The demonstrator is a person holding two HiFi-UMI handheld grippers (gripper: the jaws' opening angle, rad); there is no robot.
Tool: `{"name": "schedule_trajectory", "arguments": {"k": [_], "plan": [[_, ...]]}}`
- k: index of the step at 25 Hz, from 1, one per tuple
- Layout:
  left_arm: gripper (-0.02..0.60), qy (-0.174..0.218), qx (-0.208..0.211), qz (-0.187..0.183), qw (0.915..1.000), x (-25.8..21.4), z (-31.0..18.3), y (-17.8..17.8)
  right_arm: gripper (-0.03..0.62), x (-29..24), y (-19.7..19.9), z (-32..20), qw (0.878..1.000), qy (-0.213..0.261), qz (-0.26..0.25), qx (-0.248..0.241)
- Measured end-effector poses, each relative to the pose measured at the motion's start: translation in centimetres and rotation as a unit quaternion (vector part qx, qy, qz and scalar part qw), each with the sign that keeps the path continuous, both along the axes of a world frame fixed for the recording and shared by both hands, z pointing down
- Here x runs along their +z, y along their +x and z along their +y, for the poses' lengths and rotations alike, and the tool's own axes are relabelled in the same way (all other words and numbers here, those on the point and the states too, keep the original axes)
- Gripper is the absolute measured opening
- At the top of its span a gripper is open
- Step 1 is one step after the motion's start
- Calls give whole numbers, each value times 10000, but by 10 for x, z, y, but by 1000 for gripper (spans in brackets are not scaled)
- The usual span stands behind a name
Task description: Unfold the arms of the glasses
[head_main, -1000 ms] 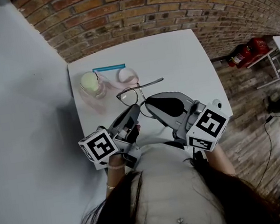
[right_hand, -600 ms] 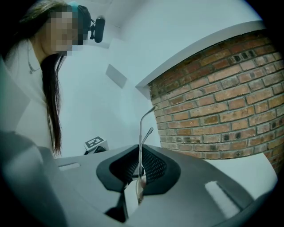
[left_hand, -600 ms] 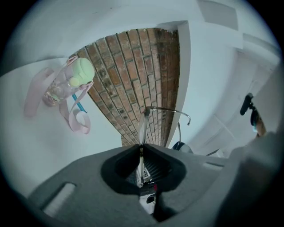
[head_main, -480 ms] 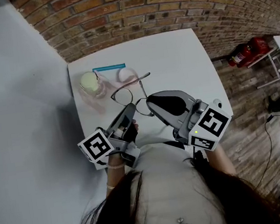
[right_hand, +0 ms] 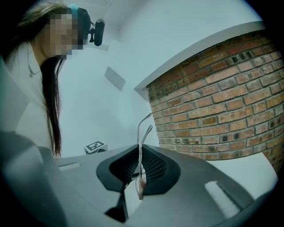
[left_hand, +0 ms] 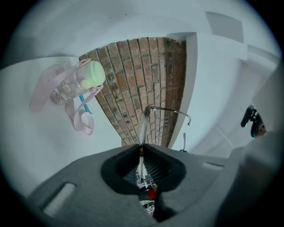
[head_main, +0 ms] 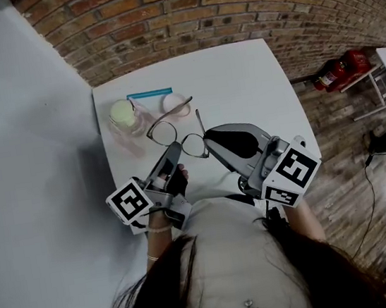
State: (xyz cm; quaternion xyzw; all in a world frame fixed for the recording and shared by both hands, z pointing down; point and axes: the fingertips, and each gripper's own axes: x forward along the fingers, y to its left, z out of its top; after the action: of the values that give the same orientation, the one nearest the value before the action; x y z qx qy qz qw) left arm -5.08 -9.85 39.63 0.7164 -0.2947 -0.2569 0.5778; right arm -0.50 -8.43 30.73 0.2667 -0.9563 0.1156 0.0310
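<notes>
**Glasses clamped between both grippers, frame running 10 to 4**

In the head view the glasses are held above the table, with the frame's long axis lying 10 to 4 o'clock. The left gripper is clamped on the frame from 6 o'clock. The right gripper pinches the thin wire at the 4 o'clock end. One arm points to 12 and the other slants toward 2. Neither looks fully square to the frame, so the right gripper, being nearer its hinge, probably has to pull outward toward 3.
</notes>
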Motion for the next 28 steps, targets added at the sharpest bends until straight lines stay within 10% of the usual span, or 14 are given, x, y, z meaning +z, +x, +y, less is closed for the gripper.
{"name": "schedule_trajectory", "arguments": {"k": [28], "plan": [[23, -126, -347, 404, 9985, 4, -8, -19, 31, -1, 4, -3, 9999, 16, -26, 117]]}}
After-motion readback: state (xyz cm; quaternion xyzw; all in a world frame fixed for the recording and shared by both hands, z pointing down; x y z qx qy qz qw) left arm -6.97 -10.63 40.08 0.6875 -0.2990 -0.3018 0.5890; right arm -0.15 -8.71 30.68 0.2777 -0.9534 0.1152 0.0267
